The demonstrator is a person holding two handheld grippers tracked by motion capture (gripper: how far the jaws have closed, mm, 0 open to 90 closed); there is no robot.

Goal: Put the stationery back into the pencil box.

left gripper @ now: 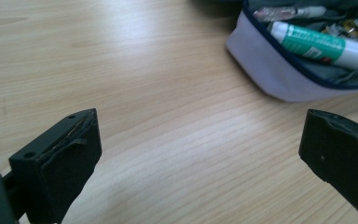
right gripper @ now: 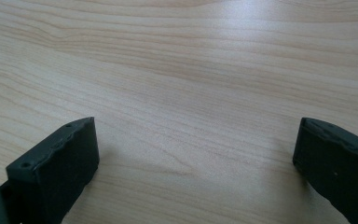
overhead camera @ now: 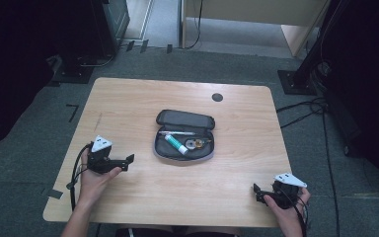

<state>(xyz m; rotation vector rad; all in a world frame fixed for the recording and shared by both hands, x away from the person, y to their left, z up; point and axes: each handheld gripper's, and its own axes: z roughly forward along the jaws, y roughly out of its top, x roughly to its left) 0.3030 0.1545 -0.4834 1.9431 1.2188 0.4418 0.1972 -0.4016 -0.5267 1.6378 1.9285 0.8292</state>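
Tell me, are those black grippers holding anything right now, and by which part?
Nothing is held. The left gripper and right gripper both stand open over bare table, apart from the open pencil case.

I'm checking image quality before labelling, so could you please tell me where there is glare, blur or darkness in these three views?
High view: dark at both side edges, table evenly lit, pencil case small and soft. Left gripper view: sheen on the wood at top, glue stick fairly sharp, left claw blurred. Right gripper view: glare patch at upper right, right claw soft.
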